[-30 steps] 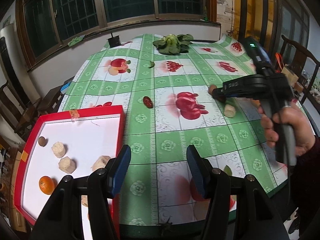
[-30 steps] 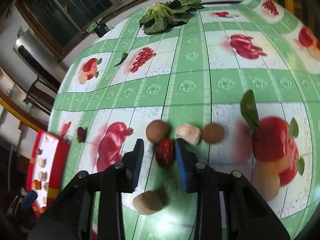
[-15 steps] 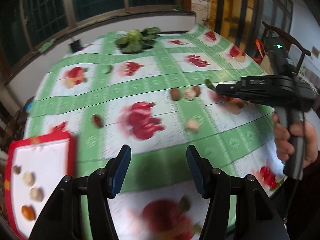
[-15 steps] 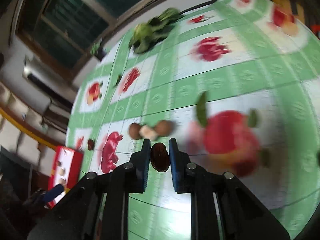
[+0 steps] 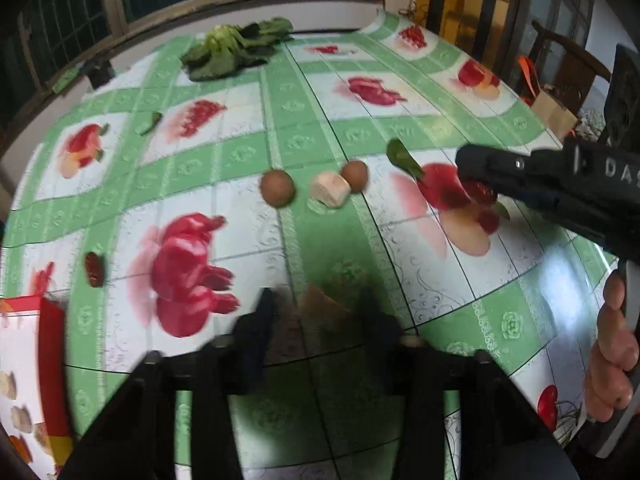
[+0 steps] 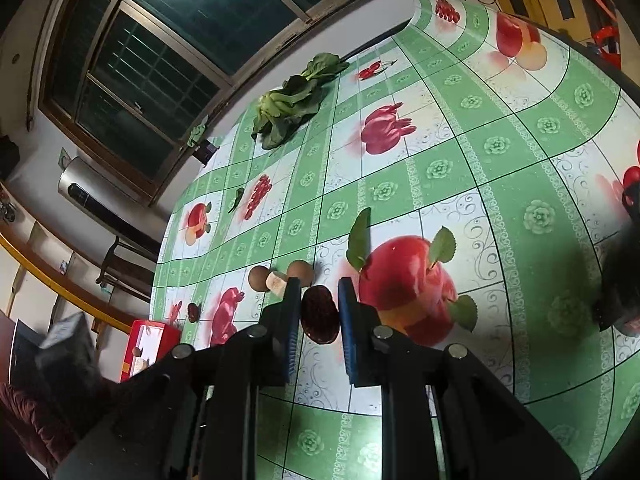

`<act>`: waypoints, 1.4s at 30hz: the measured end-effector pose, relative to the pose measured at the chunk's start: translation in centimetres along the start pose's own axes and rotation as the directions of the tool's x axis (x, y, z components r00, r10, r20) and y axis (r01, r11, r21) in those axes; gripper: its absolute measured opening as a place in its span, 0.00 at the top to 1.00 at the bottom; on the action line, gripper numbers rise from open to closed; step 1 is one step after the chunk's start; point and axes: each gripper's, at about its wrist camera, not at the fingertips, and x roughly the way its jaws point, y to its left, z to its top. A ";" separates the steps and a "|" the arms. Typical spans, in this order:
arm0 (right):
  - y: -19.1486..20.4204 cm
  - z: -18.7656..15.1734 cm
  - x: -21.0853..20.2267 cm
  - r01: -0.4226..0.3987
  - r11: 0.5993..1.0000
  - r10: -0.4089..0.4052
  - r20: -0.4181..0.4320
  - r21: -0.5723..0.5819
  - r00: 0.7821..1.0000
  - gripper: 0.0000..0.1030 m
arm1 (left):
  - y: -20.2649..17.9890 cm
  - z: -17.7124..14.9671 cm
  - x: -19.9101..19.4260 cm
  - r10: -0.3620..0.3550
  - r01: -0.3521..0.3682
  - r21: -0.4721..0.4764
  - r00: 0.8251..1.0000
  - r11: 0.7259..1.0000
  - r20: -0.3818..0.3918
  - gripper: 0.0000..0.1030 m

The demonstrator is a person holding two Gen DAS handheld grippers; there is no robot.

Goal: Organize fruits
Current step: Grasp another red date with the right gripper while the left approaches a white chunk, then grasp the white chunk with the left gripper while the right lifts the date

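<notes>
My right gripper (image 6: 318, 300) is shut on a dark red date (image 6: 318, 314), held above the green fruit-print tablecloth (image 6: 440, 168). The left wrist view shows that gripper (image 5: 470, 168) at the right with the date (image 5: 480, 194) under its tip. My left gripper (image 5: 318, 312) is blurred low over the cloth. Its jaws are closing around a pale brown chunk (image 5: 324, 310), with a gap showing on each side. Farther on lie two brown round fruits (image 5: 277, 188) (image 5: 355, 175), a pale chunk (image 5: 330, 195) between them, and another date (image 5: 95, 269).
A red tray (image 5: 52, 320) with pale chunks and an orange sits at the left edge. Leafy greens (image 5: 232, 52) lie at the far side, with loose leaves (image 5: 402, 158) (image 5: 152, 122) on the cloth. A hand (image 5: 612, 360) grips the right tool. Chairs stand around the table.
My left gripper swung right from the tray to over the pale brown chunk, and its jaws narrowed. My right gripper shut on the date, lifted it and carried it right.
</notes>
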 end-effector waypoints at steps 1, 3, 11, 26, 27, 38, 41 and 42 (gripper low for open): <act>-0.1 0.0 0.0 0.001 1.000 -0.001 0.001 0.001 1.000 0.80 | 0.0 0.0 -0.1 -0.001 0.001 0.004 1.000 1.000 0.018 0.70; -0.2 0.0 0.0 0.003 1.000 -0.003 0.001 0.001 1.000 0.80 | 0.1 0.0 0.0 -0.017 0.017 0.007 0.999 1.000 0.028 0.76; 0.4 -0.2 -0.3 0.025 0.999 -0.023 0.045 -0.043 0.999 0.80 | 0.1 -0.8 -1.6 0.003 -0.004 0.010 0.997 1.000 0.078 0.76; 5.8 -3.0 -0.7 0.022 0.980 0.005 0.135 -0.199 0.991 0.80 | 3.7 -3.0 -12.4 0.118 -0.106 -0.056 0.943 0.993 0.310 0.76; 6.4 -3.3 -0.6 0.010 0.979 0.018 0.133 -0.206 0.991 0.80 | 4.3 -3.4 -12.9 0.135 -0.119 -0.071 0.939 0.990 0.317 0.76; 18.3 -9.3 4.9 -0.232 0.899 0.222 -0.072 -0.370 0.972 0.80 | 14.3 -8.0 -17.2 0.393 -0.313 -0.285 0.872 0.906 0.292 0.76; 21.5 -11.2 6.7 -0.279 0.867 0.244 -0.137 -0.412 0.960 0.80 | 17.4 -9.4 -17.8 0.467 -0.370 -0.353 0.849 0.859 0.247 0.76; 22.3 -11.7 7.2 -0.289 0.860 0.248 -0.151 -0.420 0.957 0.80 | 18.4 -9.9 -17.9 0.488 -0.387 -0.374 0.842 0.843 0.229 0.76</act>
